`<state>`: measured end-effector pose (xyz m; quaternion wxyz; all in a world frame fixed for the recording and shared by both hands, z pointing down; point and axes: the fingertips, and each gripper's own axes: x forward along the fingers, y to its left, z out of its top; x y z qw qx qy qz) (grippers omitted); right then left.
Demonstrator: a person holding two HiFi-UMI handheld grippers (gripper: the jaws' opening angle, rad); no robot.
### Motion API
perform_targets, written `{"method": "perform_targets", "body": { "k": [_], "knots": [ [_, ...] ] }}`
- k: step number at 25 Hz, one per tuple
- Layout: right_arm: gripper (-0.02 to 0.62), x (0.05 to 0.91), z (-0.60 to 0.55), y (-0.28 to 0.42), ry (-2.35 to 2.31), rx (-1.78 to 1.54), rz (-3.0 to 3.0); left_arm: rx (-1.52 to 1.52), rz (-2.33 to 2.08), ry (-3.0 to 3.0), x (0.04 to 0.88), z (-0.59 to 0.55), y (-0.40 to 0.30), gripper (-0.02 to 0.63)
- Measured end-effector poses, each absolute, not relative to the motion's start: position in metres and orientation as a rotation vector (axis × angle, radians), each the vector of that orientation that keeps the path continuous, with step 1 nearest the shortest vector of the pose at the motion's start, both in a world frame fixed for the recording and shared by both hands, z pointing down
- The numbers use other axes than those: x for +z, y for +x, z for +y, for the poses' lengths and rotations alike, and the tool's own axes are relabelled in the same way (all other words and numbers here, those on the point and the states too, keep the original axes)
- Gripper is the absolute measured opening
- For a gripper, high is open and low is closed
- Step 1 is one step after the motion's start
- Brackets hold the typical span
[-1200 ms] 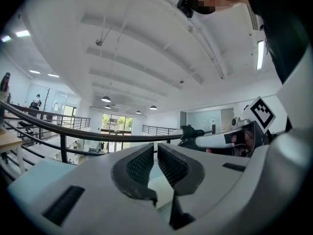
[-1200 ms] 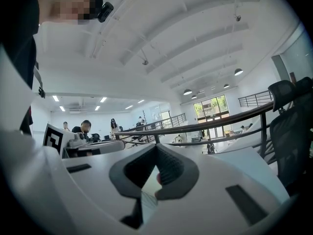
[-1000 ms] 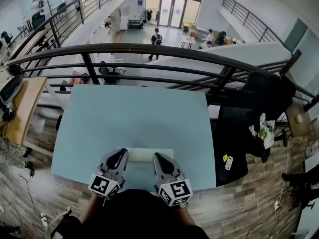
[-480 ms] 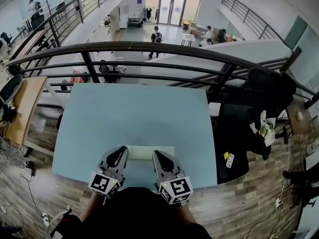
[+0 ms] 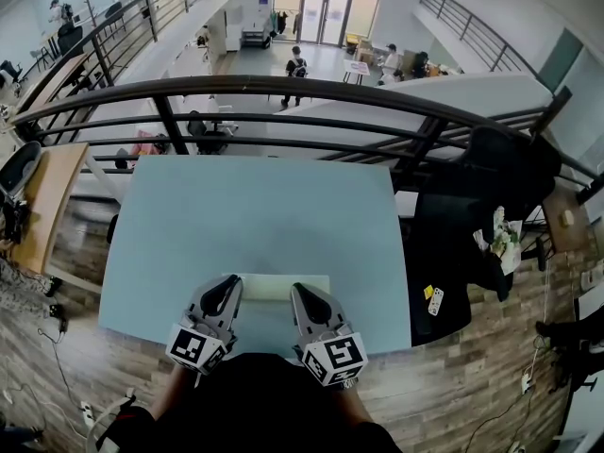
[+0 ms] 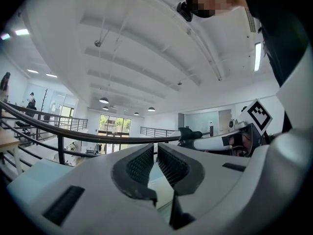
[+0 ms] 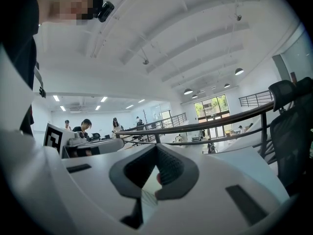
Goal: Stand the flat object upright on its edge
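Both grippers pinch the flat panel at the near edge of the table.
The left gripper has its jaws almost together, with only a thin gap, closed on the pale flat panel. The right gripper has its jaws pressed together on the same panel, to the right of the left gripper. The panel sits between the two grippers on the light blue table, close to the person. Its tilt cannot be determined.

Left tool and right tool: pale grey, black pads; clothing seemingly black.
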<state>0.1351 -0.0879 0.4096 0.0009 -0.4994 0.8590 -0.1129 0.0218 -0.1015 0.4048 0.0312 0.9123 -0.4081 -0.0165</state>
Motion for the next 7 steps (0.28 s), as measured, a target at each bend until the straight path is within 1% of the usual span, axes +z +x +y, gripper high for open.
{"method": "perform_targets", "body": {
  "k": [7],
  "knots": [
    [0.008,0.4106,-0.0868,0.1336,-1.576,-0.357,2.696,-0.052,-1.278,2.786,0.4066,-0.1011,0.0166,0.028]
  ]
}}
